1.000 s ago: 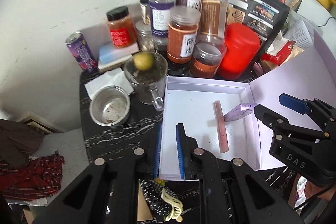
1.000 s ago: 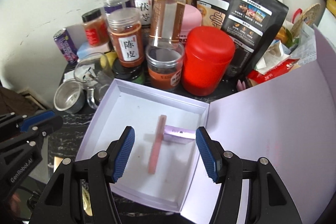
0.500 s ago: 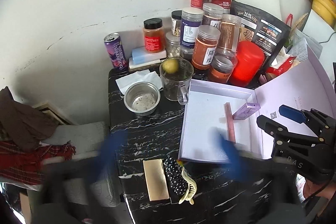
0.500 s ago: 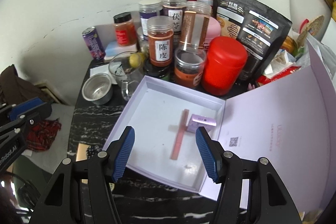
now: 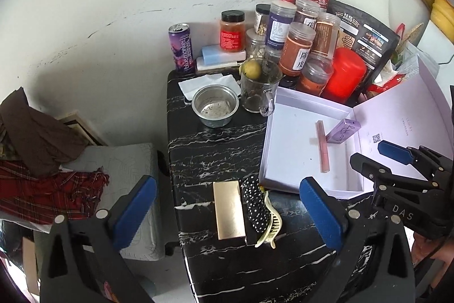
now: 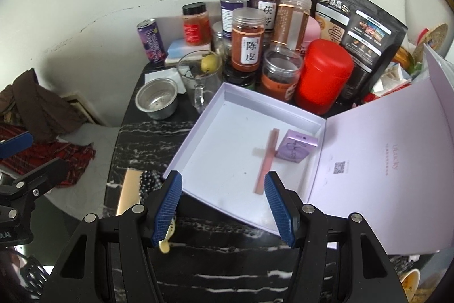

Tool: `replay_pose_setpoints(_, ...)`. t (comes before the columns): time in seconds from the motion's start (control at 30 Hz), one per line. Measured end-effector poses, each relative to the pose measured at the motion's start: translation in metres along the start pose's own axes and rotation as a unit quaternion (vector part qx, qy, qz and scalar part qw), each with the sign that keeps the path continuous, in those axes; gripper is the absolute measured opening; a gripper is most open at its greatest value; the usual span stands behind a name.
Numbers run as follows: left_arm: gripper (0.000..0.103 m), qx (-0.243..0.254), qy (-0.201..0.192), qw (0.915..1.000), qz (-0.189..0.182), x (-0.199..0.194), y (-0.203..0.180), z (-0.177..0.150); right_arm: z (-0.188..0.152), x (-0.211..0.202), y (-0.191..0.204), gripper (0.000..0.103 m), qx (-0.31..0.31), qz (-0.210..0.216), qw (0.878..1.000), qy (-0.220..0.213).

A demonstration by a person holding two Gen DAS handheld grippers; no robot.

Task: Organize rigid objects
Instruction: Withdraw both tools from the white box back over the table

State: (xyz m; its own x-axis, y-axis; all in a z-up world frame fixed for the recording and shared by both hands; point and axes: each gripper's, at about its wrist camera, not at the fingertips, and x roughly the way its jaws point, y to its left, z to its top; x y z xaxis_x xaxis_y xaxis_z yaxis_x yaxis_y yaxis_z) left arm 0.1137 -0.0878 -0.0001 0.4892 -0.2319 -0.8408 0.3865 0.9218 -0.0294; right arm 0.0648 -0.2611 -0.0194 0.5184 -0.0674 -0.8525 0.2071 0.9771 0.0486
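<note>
Marble tabletop (image 5: 215, 149): gold case (image 5: 229, 213) between left jaws (untouched).

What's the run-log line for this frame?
left gripper: open, empty, above gold case | right gripper: open, empty | box: pink tube, purple carton inside

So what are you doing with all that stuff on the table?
A person holding a gripper in each hand is tidying small things into the open white box. A pink tube and a little purple box already lie inside. The gold case, the spotted pouch and the cream hair clip wait on the black table beside it. The left gripper has just opened wide above them, empty. The right gripper holds nothing either.
</note>
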Motion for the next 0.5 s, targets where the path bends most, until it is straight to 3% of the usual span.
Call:
replay_pose_setpoints(0.17,0.103,-0.007,-0.004,0.9998,0.019,-0.005,0.009,-0.012,-0.008,-0.003,0.012,0.061,-0.009,0.007,1.000,0.002)
replay_pose_setpoints(0.3,0.103,0.003,-0.021,0.9982,0.056,-0.013,0.012,-0.020,-0.016,-0.003,0.020,0.064,-0.014,0.014,1.000,0.001)
replay_pose_setpoints(0.5,0.103,0.011,-0.023,0.9977,0.062,-0.012,0.014,-0.028,-0.027,-0.003,0.032,0.065,-0.028,0.025,0.999,0.003)
